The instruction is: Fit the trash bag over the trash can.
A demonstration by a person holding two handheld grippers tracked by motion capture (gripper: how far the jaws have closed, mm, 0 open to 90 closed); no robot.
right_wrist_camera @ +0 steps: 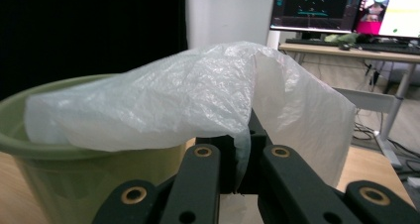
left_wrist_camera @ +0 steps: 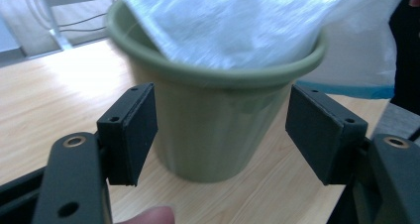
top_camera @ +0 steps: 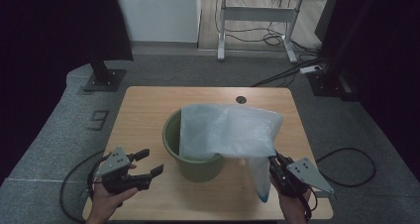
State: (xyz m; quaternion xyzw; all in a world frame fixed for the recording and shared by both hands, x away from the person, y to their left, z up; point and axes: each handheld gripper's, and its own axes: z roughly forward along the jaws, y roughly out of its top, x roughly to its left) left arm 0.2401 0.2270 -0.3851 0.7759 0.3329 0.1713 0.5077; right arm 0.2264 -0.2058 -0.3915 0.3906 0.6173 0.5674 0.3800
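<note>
A green plastic bucket [top_camera: 190,167] stands near the middle of the wooden table [top_camera: 143,110]. A clear, whitish plastic bag [top_camera: 228,132] lies draped over its mouth and hangs down past its right side. My right gripper [top_camera: 273,160] is shut on the bag's right edge. The right gripper view has the film [right_wrist_camera: 173,100] pinched between the closed jaws of my right gripper [right_wrist_camera: 241,149], with the bucket [right_wrist_camera: 74,179] at left. My left gripper [top_camera: 151,162] is open to the left of the bucket, apart from it. In its own view my left gripper [left_wrist_camera: 220,130] frames the bucket [left_wrist_camera: 213,154] farther off, with nothing between its pads [left_wrist_camera: 131,130].
A round cable hole [top_camera: 241,99] sits at the table's far edge. Beyond the table are a desk frame [top_camera: 257,16] with cables on the floor, and a black stand base [top_camera: 101,80] at left. Monitors [right_wrist_camera: 341,6] stand on a desk behind.
</note>
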